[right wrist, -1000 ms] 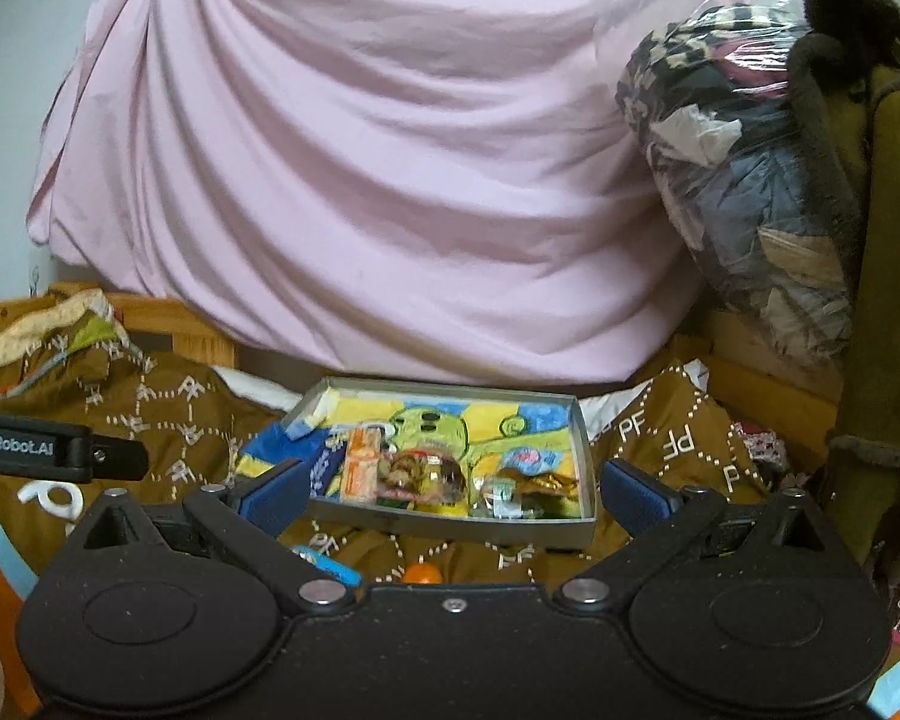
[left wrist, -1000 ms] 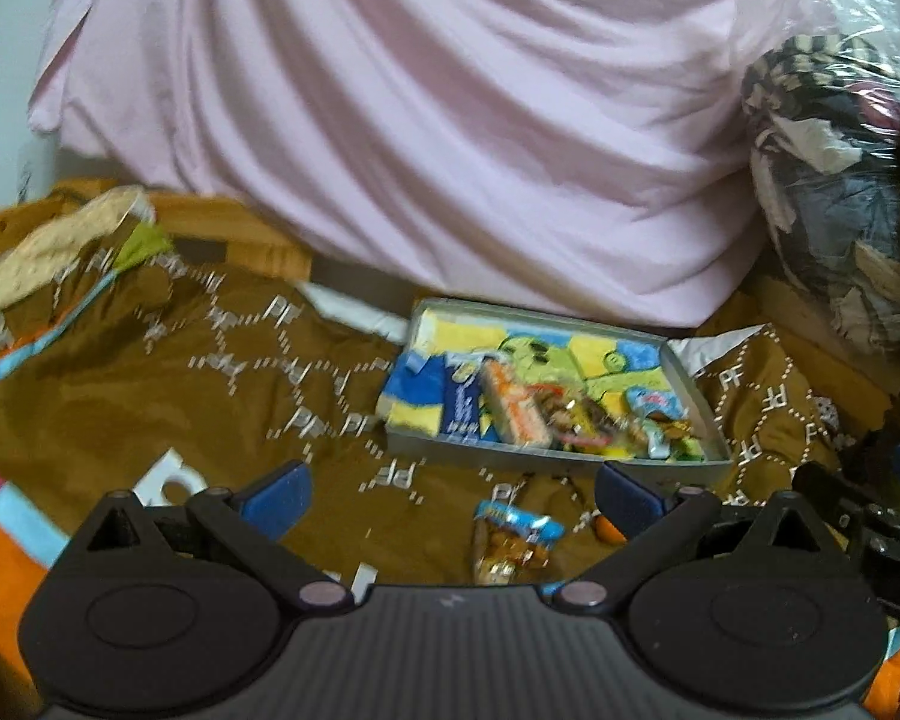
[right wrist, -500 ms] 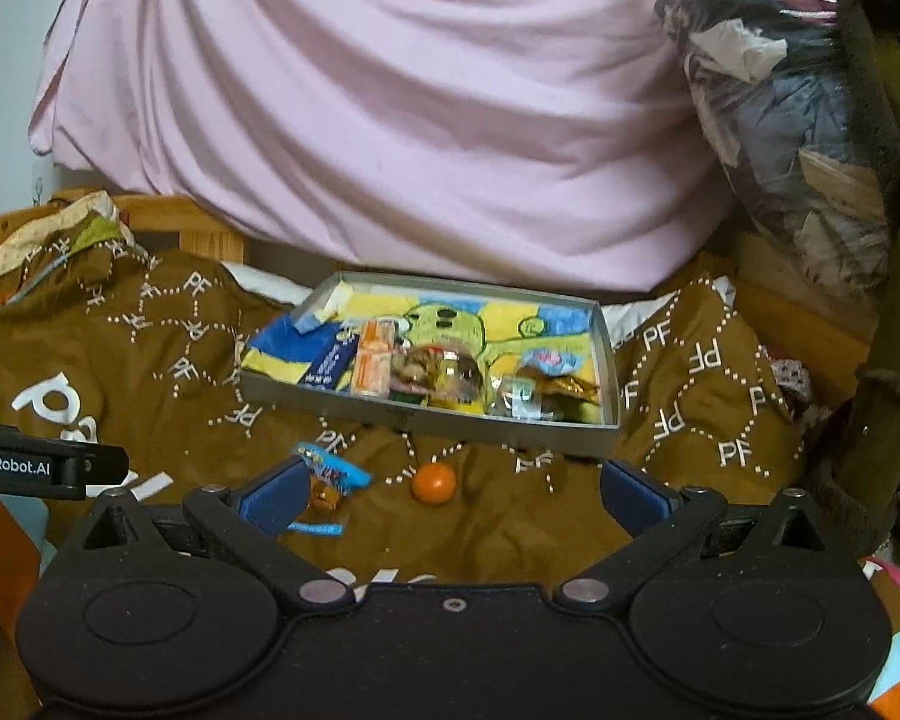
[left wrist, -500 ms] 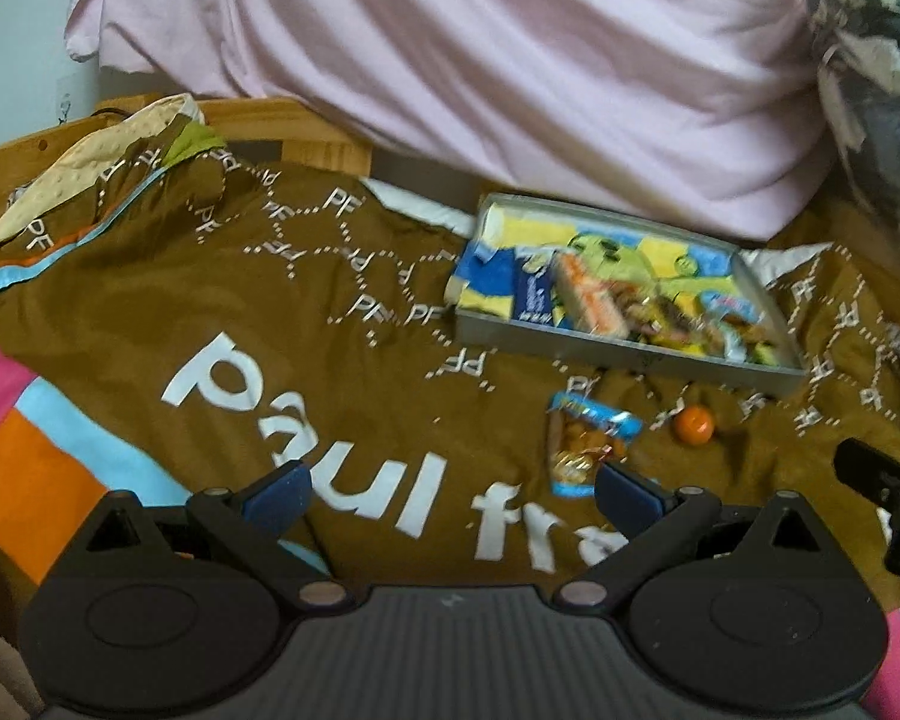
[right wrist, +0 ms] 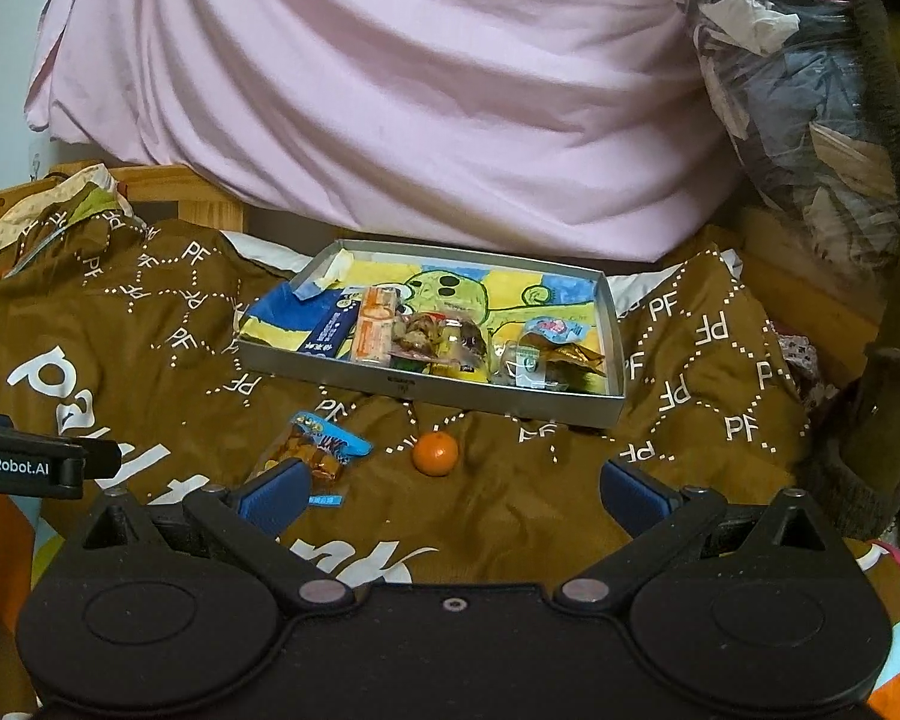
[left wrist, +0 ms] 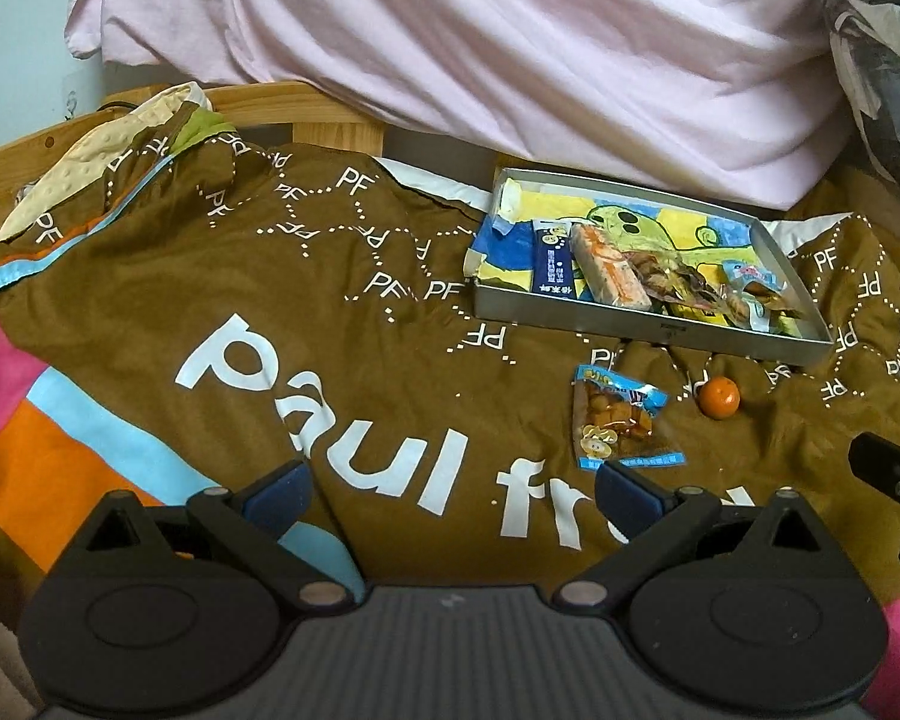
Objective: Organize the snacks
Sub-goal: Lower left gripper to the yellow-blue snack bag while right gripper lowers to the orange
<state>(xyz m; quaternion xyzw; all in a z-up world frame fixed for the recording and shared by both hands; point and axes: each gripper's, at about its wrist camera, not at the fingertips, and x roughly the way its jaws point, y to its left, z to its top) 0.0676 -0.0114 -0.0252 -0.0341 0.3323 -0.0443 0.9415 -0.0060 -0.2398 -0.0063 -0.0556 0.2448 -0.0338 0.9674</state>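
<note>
Snacks mostly sit in tray (right wrist: pixel 432 387); packet (right wrist: pixel 315 450) and orange (right wrist: pixel 435 453) lie loose on bedspread (right wrist: pixel 510 498). My left gripper (left wrist: pixel 450 489) and right gripper (right wrist: pixel 453 489) are both spread apart, empty.

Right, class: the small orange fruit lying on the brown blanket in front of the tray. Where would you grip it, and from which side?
Grip the orange fruit across its widest middle, coming down from above. It is round, so any lower or higher hold would likely slip. It lies free on the soft blanket, clear of the tray and the snack packet. The right gripper, open, is nearest.
</note>
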